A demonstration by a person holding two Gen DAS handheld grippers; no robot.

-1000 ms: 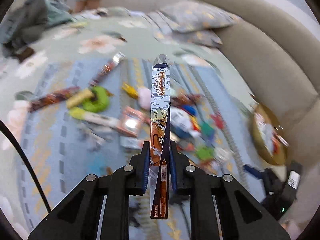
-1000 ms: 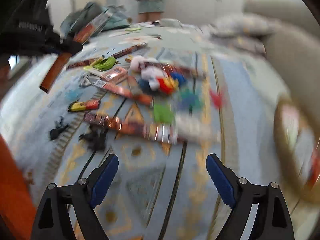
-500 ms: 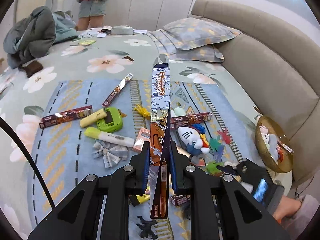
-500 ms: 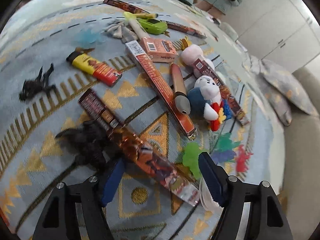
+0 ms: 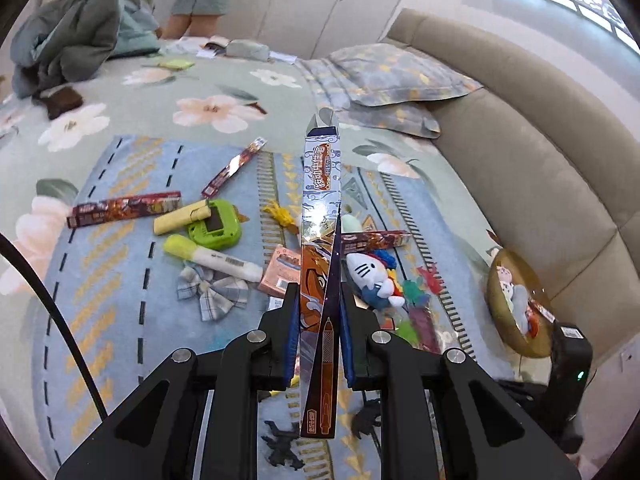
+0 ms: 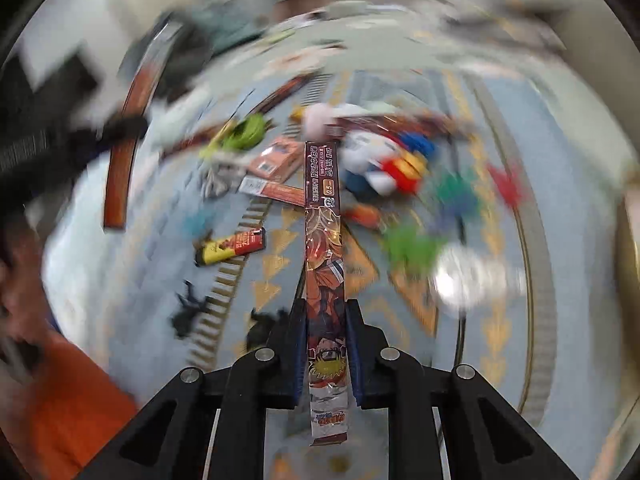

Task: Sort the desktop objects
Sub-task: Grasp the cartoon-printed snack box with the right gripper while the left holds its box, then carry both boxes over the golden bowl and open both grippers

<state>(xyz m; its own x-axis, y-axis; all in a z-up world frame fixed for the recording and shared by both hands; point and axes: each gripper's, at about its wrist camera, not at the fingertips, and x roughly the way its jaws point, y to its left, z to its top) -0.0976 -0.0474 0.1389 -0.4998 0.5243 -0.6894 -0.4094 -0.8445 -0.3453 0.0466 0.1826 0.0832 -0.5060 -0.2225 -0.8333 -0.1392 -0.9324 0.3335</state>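
My left gripper (image 5: 319, 300) is shut on a long, thin pen box (image 5: 322, 216) with blue and orange print, held above the blue rug (image 5: 120, 280). My right gripper (image 6: 325, 312) is shut on a similar orange pen box (image 6: 322, 216), lifted above the rug; this view is blurred by motion. More pen boxes (image 5: 124, 209) lie on the rug with a green device (image 5: 216, 229), a white marker (image 5: 212, 258), a plaid bow (image 5: 212, 294) and a plush cat (image 5: 370, 276).
A round basket (image 5: 516, 304) holding small items sits at the rug's right, beside the beige headboard (image 5: 520, 152). Pillows (image 5: 400, 76) and a heap of clothes (image 5: 68, 52) lie at the far side. Black toy figures (image 5: 284, 446) lie near me. A person stands at the back.
My right gripper came down over an orange pen box on the rug, shut on it and lifted it. My left gripper kept hold of its pen box and barely moved.
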